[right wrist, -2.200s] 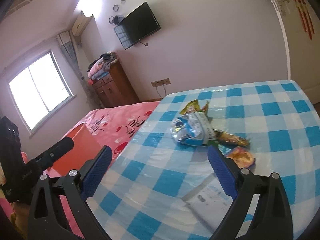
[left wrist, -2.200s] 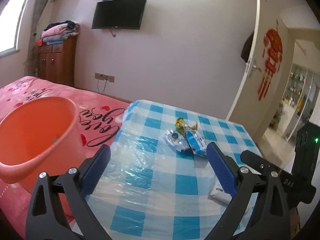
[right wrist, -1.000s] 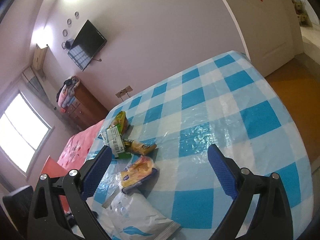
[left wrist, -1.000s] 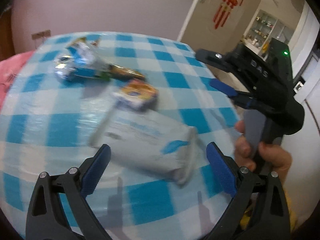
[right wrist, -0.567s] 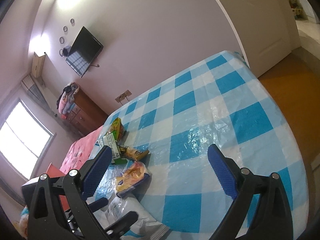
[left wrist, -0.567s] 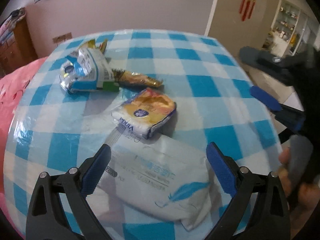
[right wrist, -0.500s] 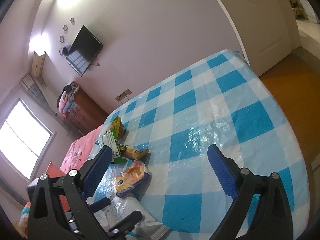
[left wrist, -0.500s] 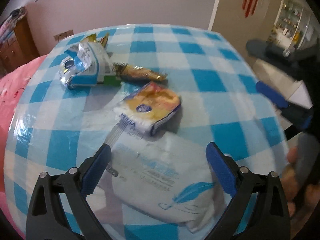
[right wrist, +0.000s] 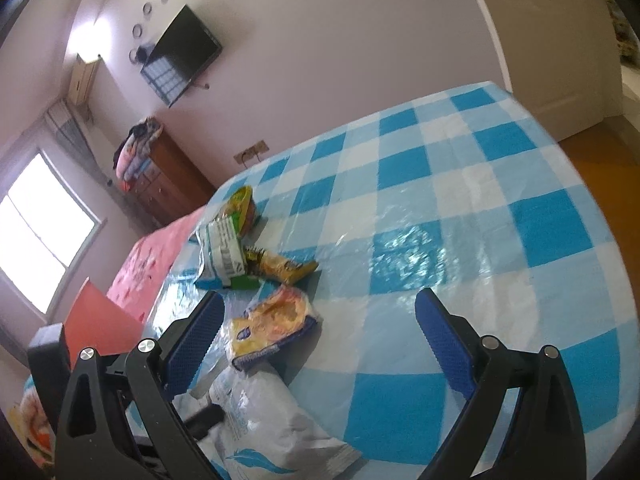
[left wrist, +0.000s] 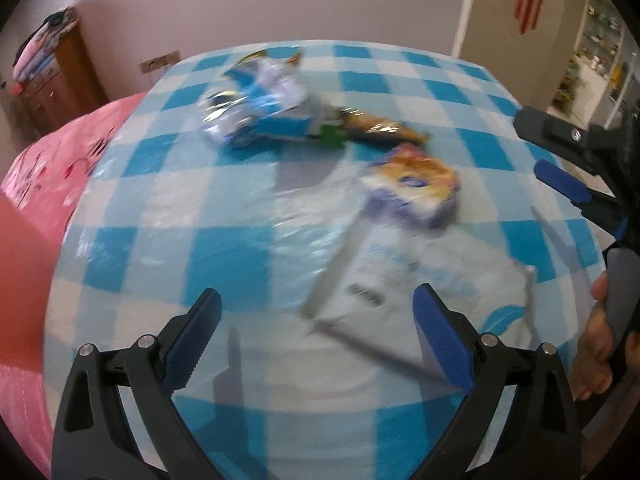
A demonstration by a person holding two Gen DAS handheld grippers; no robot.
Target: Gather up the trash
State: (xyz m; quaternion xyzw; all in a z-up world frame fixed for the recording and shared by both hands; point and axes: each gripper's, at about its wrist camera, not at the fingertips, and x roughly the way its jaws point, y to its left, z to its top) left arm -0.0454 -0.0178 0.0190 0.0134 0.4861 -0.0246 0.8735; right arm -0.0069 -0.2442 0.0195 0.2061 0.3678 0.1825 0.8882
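Left gripper (left wrist: 316, 332) spread wide, holding nothing, hovering low over the near edge of the checked tablecloth (left wrist: 224, 256). Right gripper (right wrist: 320, 336) likewise spread and empty, off to the right of the trash. Trash all lying on the cloth: white tissue pack (left wrist: 420, 280) nearest, partly between the left fingers; yellow tissue packet (left wrist: 414, 190) touching its far end; beyond that a gold snack wrapper (left wrist: 380, 126) and a blue-and-white crinkled bag (left wrist: 260, 110), overlapping. Orange bin (right wrist: 100, 320) past the left edge of the cloth, over the pink bedspread (left wrist: 48, 176).

Risks, as judgement only: left view smeared by motion, so closing now likely off-centre on the white tissue pack. Soft, slick film apt to slip from the pads or be caught only by a corner. Glossy plastic cloth prone to bunching up into the bite. Yellow packet resting against the white pack, likely to be dragged or knocked off the near edge.
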